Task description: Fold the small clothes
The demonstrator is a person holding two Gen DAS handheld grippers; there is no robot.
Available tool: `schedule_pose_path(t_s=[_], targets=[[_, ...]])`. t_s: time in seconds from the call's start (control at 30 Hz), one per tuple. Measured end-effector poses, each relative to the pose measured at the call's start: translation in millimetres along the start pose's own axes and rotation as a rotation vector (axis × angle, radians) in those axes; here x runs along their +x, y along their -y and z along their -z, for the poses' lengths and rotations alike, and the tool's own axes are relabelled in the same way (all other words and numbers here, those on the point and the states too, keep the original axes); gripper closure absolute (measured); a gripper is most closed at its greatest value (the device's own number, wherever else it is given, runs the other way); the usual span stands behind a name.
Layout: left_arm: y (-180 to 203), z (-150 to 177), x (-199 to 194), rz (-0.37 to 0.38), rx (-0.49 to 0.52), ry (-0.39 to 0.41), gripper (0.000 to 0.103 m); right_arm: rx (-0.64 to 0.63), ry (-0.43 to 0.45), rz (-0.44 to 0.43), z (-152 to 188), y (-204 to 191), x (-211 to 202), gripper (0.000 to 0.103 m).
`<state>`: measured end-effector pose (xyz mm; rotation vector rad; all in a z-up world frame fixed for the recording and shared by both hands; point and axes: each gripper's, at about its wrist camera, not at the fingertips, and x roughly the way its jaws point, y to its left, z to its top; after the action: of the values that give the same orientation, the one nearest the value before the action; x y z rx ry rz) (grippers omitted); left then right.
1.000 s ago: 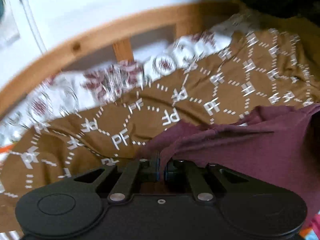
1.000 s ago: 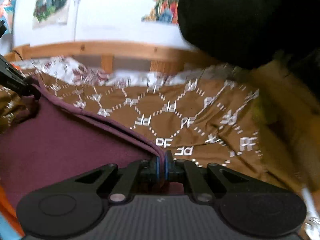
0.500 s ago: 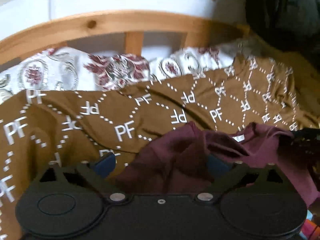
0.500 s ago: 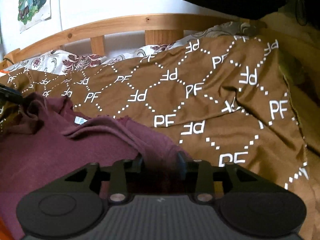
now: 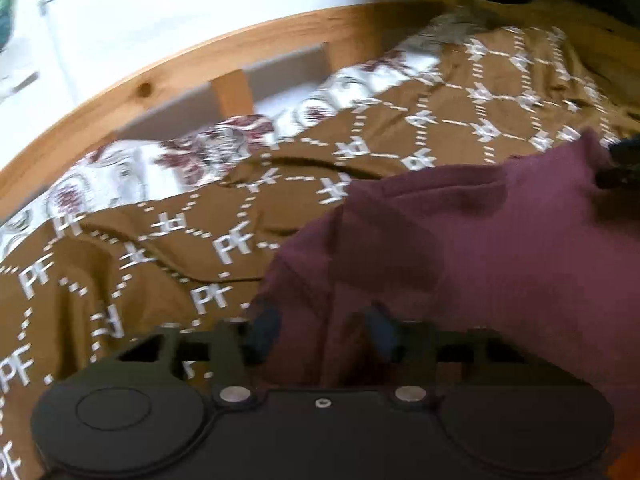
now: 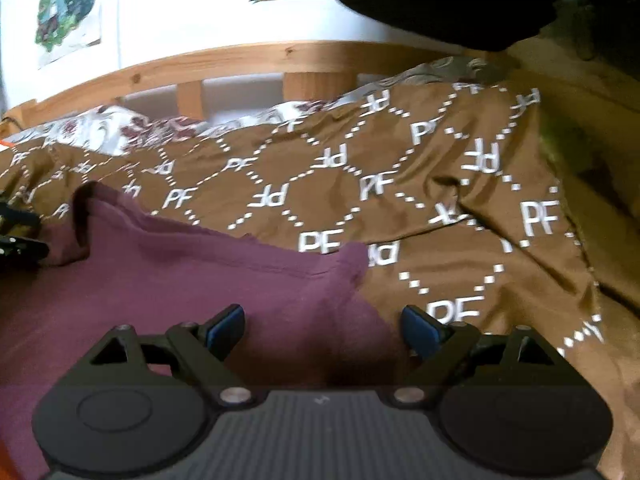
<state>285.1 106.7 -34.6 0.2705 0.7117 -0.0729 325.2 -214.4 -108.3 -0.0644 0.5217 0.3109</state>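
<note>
Maroon garment [image 5: 500, 248] looked soft & light, so grab a hem. Your left tongs [image 5: 322, 334] were just closing round cloth, pads not pressing; right tongs [image 6: 324, 326], just opening, stood wide, holding nothing.

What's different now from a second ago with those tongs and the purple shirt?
Both tongs let go of the maroon shirt, which dropped onto the brown blanket. The right tongs have just been opening; the left tongs opened, then have been closing around a fold. The blanket stayed put.
</note>
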Motion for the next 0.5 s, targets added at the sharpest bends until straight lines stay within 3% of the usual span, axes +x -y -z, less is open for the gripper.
schedule_pose_path(t_s=[0.07,0.1,0.17,0.2,0.23,0.27,0.33,0.37,0.4,0.5], targets=[[-12.5,1.1,-0.8,-0.014,-0.083,0.006,0.090,0.031,0.010,0.008,2.2,5.0,-2.2,0.030],[-19.6,1.7,-1.8,-0.037,-0.125,0.012,0.090,0.049,0.014,0.013,3.2,7.5,-3.2,0.034],[-30.7,2.6,-3.5,-0.090,-0.178,0.019,0.090,0.079,0.023,0.016,5.8,12.2,-4.5,0.051],[-36.1,3.2,-4.7,-0.116,-0.200,0.018,0.090,0.093,0.024,0.023,6.7,14.0,-4.9,0.065],[-41.8,3.8,-5.8,-0.132,-0.226,0.008,0.090,0.103,0.022,0.023,7.1,15.8,-4.3,0.070],[-45.2,3.9,-7.1,-0.116,-0.243,0.006,0.087,0.117,0.020,0.015,8.1,17.4,-4.5,0.070],[-45.4,5.5,-14.6,-0.060,-0.260,0.025,0.068,0.137,0.020,0.010,9.5,19.0,-5.3,0.070],[-42.0,6.0,-18.0,-0.034,-0.245,0.037,0.051,0.140,0.021,0.009,9.7,18.7,-5.5,0.067],[-37.6,6.8,-20.1,-0.018,-0.225,0.050,0.041,0.140,0.020,0.008,10.3,18.2,-5.7,0.065],[-15.6,9.7,-23.7,0.054,-0.117,0.059,0.040,0.138,0.013,0.000,11.8,16.7,-5.4,0.060]])
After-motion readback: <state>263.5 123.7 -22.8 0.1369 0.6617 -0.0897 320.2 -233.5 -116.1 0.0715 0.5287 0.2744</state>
